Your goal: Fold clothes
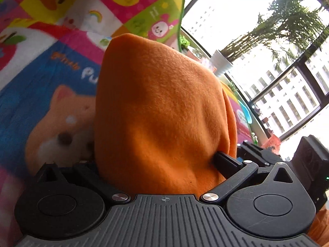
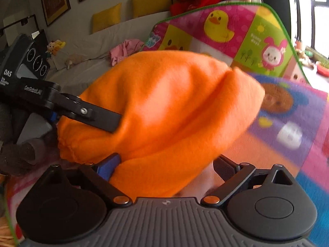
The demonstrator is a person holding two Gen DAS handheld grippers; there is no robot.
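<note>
Fleece garment (image 2: pixel 164 107) bunched, long axis left-to-right.

One orange fleece garment (image 2: pixel 164 107), two hand-held grippers, the left hand-held gripper (image 1: pixel 160 164) and the right hand-held gripper (image 2: pixel 166 164), one cartoon-printed play mat (image 2: pixel 257 33), three yellow cushions (image 2: pixel 151 1) on a sofa, two framed pictures (image 2: pixel 54 0), and one potted palm (image 1: pixel 222 61).

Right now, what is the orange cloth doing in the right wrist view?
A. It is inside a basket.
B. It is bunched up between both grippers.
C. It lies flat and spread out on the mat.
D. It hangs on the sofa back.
B: the orange cloth bulges in a lump, with the right gripper at its lower edge and the left gripper biting its side.
</note>
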